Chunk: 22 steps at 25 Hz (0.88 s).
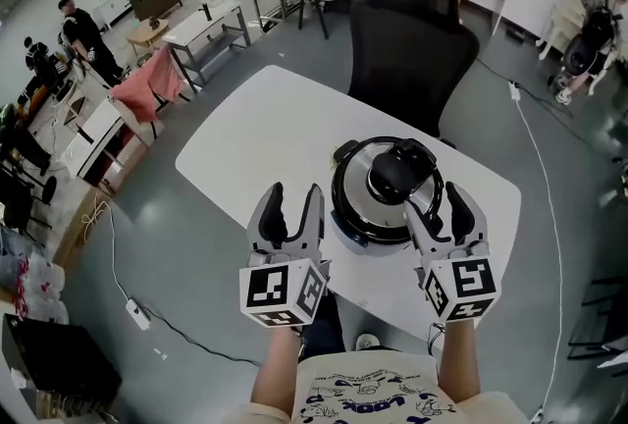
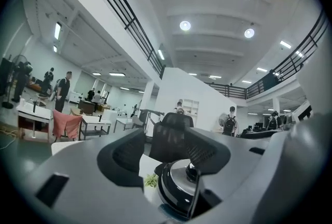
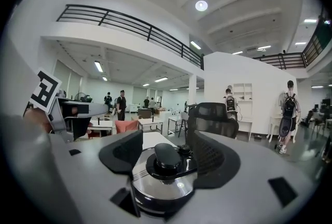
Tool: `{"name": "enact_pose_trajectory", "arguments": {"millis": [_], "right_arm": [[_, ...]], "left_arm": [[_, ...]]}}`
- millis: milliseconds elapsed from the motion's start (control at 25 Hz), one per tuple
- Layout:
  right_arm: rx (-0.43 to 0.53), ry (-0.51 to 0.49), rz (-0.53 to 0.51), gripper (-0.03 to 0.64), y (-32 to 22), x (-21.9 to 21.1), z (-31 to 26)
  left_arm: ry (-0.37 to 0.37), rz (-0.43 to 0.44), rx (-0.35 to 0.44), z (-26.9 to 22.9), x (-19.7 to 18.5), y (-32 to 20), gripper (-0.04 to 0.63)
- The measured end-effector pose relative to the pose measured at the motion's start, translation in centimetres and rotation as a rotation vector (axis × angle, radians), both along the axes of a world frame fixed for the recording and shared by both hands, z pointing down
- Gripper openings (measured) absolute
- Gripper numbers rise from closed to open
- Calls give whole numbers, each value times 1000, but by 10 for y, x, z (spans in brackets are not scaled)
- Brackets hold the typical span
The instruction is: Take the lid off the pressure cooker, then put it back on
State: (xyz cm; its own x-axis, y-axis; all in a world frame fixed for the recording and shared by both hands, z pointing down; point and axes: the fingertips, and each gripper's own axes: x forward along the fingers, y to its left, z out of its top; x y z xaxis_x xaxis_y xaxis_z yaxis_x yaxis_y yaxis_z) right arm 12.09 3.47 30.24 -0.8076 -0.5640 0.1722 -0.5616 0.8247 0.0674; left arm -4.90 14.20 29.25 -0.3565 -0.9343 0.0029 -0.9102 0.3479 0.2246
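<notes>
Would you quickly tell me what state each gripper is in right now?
Left gripper: open, holding nothing.
Right gripper: open, empty; the pressure cooker lid lies just ahead, not gripped.

A white table (image 1: 265, 132) is stretching across the middle of the head view, running from upper left to lower right. A cooker (image 1: 365, 206) is sitting on it right of centre, close to the lower edge. In the left gripper view something small and green (image 2: 151, 180), perhaps a sprig, is lying on the tabletop just left of the cooker.
</notes>
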Motion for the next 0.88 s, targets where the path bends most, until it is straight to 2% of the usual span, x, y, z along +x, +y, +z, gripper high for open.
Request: {"name": "enact_pose_trajectory", "arguments": {"millis": [240, 520, 760, 880], "right_arm": [[-34, 44, 49, 333, -33, -45, 11], [-87, 79, 121, 341, -67, -73, 23], [-138, 80, 157, 350, -86, -93, 32], [-142, 117, 180, 350, -92, -99, 40]], "left_arm": [[34, 133, -32, 13, -44, -63, 236], [120, 278, -73, 34, -78, -126, 236], [250, 401, -109, 63, -99, -169, 235], [316, 465, -132, 79, -104, -186, 235]]}}
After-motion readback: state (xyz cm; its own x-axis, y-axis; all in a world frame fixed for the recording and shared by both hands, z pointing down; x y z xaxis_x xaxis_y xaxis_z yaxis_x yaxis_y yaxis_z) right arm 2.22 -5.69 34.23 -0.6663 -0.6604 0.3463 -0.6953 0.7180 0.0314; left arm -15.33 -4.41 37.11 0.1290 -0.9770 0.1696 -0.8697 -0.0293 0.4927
